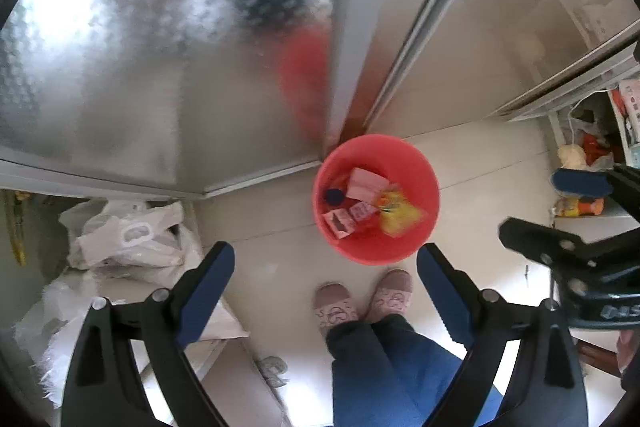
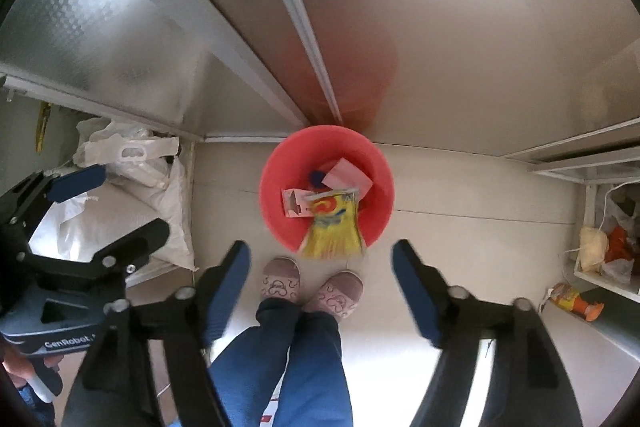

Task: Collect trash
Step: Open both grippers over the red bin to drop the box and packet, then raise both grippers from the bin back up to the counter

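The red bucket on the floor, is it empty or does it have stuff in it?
Not empty. The red bucket stands upright, holding a yellow wrapper whose end sticks over the near rim, a pink box and a small carton.

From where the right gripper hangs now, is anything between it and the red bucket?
Nothing visible is. The right gripper is open and empty above the floor, and the red bucket sits open-topped just ahead. A yellow wrapper lies over its near rim, half inside. The person's slippers are below, short of the bucket.
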`<action>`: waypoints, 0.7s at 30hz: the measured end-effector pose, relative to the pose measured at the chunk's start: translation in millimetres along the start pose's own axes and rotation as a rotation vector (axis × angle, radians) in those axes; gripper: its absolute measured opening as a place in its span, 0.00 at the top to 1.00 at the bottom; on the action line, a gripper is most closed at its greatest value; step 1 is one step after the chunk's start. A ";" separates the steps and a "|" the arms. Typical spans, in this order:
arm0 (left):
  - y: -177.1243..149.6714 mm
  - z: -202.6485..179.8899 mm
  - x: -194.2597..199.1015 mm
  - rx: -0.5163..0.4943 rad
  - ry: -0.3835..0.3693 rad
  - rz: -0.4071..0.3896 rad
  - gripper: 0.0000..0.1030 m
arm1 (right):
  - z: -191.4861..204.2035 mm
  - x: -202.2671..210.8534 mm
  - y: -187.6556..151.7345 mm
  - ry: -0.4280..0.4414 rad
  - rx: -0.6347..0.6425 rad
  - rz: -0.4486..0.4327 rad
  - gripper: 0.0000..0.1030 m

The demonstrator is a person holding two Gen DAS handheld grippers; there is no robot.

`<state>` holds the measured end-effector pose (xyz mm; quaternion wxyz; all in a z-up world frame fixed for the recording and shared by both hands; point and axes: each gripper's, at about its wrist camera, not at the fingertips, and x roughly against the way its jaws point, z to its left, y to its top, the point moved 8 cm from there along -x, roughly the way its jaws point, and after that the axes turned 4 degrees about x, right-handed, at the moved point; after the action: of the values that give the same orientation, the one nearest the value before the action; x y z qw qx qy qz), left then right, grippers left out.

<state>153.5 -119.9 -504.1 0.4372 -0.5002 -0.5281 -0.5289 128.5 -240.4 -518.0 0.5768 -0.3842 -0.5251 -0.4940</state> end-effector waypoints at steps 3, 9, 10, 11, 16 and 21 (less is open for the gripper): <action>0.0 0.9 13.0 0.001 0.003 -0.010 0.11 | 0.2 12.8 1.3 -0.008 0.000 -0.010 0.05; -2.8 1.2 78.6 -0.007 -0.006 -0.039 0.11 | 14.4 63.1 -3.5 -0.023 0.041 -0.026 0.01; -3.0 3.0 93.8 -0.002 -0.007 -0.047 0.09 | 16.9 75.8 -4.7 -0.023 0.047 -0.031 0.01; -3.0 4.8 110.7 -0.002 -0.007 -0.056 0.06 | 19.8 89.3 -5.8 -0.023 0.053 -0.039 0.01; 3.5 17.0 190.9 0.056 -0.002 -0.112 0.01 | 37.9 159.8 -6.7 -0.003 0.090 -0.093 0.01; 11.1 32.9 263.6 0.109 0.022 -0.198 0.01 | 61.0 228.8 2.9 0.004 0.153 -0.169 0.01</action>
<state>135.8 -70.4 -243.5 0.4150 -0.4152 -0.5981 -0.5456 108.6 -219.1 -282.9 0.5617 -0.2923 -0.5908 -0.5000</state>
